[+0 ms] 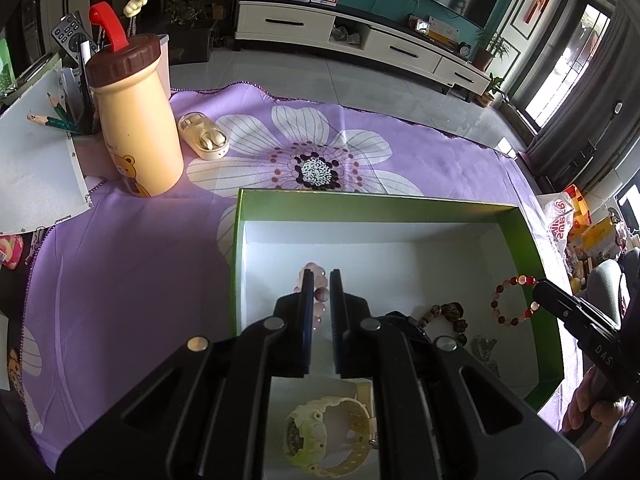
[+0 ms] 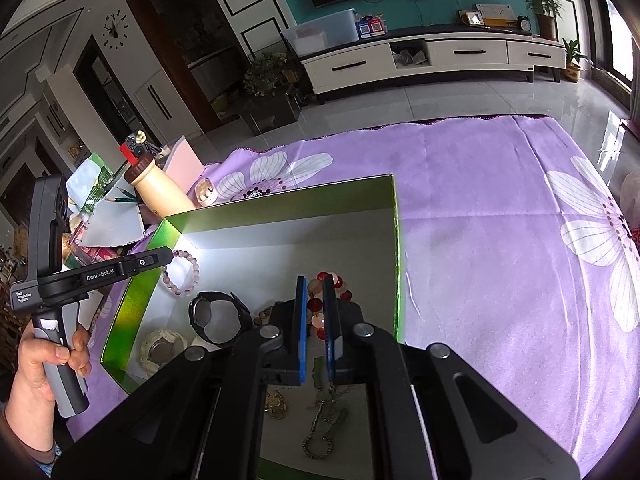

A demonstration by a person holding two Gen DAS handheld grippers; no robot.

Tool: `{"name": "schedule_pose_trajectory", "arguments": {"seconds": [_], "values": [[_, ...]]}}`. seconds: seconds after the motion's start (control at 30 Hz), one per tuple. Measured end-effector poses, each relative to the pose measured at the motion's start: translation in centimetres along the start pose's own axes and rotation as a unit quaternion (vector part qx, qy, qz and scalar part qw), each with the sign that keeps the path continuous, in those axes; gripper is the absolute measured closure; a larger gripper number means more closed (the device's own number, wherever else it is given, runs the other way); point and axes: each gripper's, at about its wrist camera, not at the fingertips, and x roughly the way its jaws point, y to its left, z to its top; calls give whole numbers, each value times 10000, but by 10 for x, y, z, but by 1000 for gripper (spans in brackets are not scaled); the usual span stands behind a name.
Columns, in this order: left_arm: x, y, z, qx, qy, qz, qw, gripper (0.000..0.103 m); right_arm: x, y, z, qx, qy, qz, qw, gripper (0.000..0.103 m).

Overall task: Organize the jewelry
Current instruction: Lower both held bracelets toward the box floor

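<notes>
A green box (image 1: 240, 216) with a white inside sits on the purple cloth; it also shows in the right wrist view (image 2: 396, 216). My left gripper (image 1: 321, 280) is shut on a pink bead bracelet (image 1: 318, 294), held over the box; the bracelet hangs from it in the right wrist view (image 2: 192, 272). My right gripper (image 2: 314, 284) is shut on a red and white bead bracelet (image 2: 340, 282), also seen in the left wrist view (image 1: 508, 296). In the box lie a cream watch (image 1: 332, 436), a black watch (image 2: 212, 316), a brown bead bracelet (image 1: 444, 314) and chains (image 2: 320, 428).
A cream bottle (image 1: 136, 128) with a brown cap, an open earbud case (image 1: 204, 136) and a pencil holder (image 1: 76, 120) stand at the cloth's left. The flowered purple cloth (image 2: 500, 240) spreads to the right of the box.
</notes>
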Motion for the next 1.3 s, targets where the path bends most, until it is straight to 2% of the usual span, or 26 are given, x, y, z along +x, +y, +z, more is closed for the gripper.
{"name": "schedule_pose_trajectory", "arguments": {"seconds": [0.67,1.3], "values": [[0,2,0,-2,-11,-39,10000,96,-3,3,1,-52,-34,-15,10000,96],[-1,-2,0,106,13,85,9999,96,-3,1,3,-106,-11,-58,9999,96]]}}
